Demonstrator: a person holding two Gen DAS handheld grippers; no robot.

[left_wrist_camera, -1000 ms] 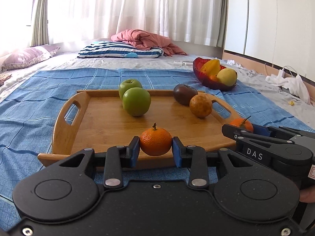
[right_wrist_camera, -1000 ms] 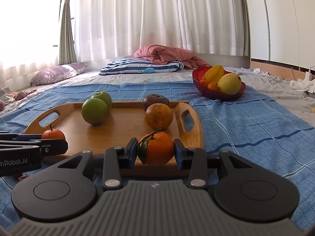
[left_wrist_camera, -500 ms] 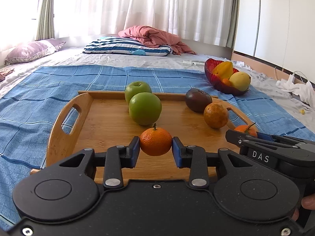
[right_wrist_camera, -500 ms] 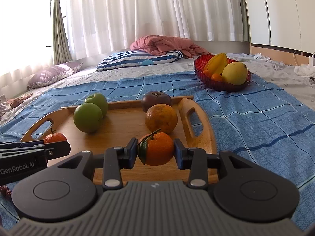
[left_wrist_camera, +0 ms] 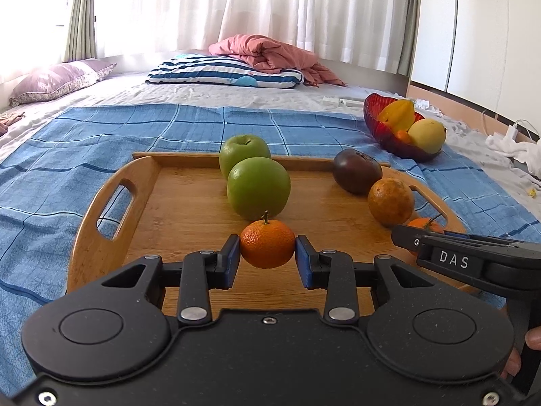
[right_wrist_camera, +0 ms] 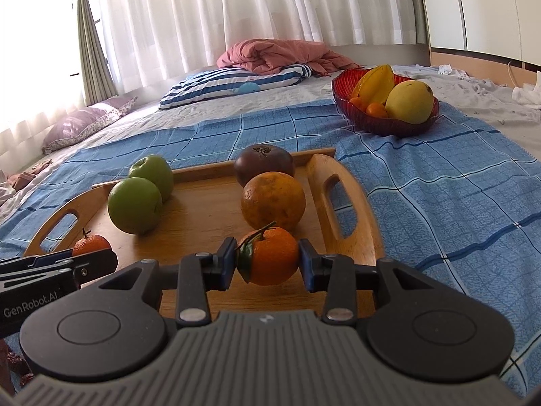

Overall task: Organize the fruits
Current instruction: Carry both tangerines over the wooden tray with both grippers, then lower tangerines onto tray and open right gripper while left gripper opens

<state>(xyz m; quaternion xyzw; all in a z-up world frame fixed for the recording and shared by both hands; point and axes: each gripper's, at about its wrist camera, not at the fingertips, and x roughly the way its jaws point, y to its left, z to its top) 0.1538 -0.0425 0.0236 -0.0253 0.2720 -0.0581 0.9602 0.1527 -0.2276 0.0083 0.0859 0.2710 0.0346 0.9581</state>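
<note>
My left gripper (left_wrist_camera: 267,258) is shut on a small mandarin (left_wrist_camera: 267,243) with a short stem, held over the near part of the wooden tray (left_wrist_camera: 189,216). My right gripper (right_wrist_camera: 267,264) is shut on a leafy mandarin (right_wrist_camera: 270,257), held over the tray's (right_wrist_camera: 209,209) near right part. On the tray lie two green apples (left_wrist_camera: 258,189), a dark purple fruit (left_wrist_camera: 356,175) and a rough orange (left_wrist_camera: 390,201). In the right wrist view they are the apples (right_wrist_camera: 135,204), the purple fruit (right_wrist_camera: 264,164) and the orange (right_wrist_camera: 273,201).
A red glass bowl (right_wrist_camera: 378,121) with yellow and orange fruit stands far right on the blue checked blanket (right_wrist_camera: 439,186). It also shows in the left wrist view (left_wrist_camera: 392,135). Pillows and a pink quilt (left_wrist_camera: 267,52) lie at the back. White clothes (left_wrist_camera: 517,149) lie at the right.
Both grippers have moved forward and higher over the tray, each still holding its mandarin. The fruits on the tray have not moved.
</note>
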